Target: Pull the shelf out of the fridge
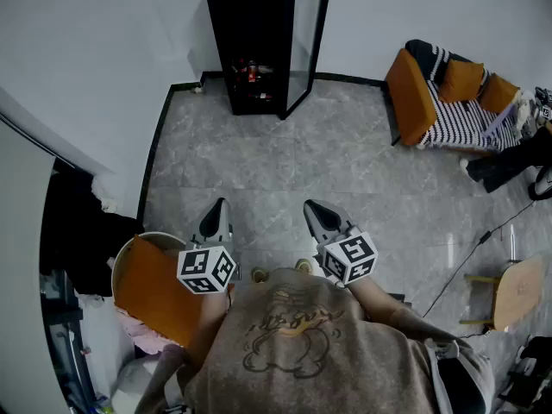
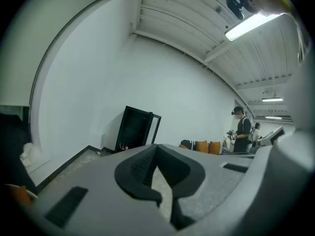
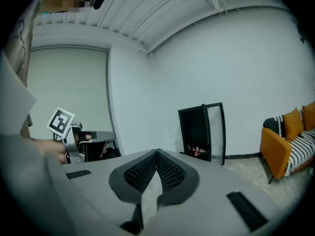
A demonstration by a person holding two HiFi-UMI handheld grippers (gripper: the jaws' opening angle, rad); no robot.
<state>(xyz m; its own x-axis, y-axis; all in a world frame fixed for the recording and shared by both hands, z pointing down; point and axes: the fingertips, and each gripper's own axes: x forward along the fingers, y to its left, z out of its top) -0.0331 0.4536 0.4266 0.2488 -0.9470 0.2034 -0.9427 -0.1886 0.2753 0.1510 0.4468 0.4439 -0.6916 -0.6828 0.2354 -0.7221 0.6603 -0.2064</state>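
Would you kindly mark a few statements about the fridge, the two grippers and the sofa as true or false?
1. The fridge stands with its door open. True.
2. The right gripper is holding the shelf. False: its jaws are shut on nothing, and it is across the floor from the fridge.
3. The left gripper holds nothing. True.
4. The sofa is blue. False: it is orange, with orange cushions on it.
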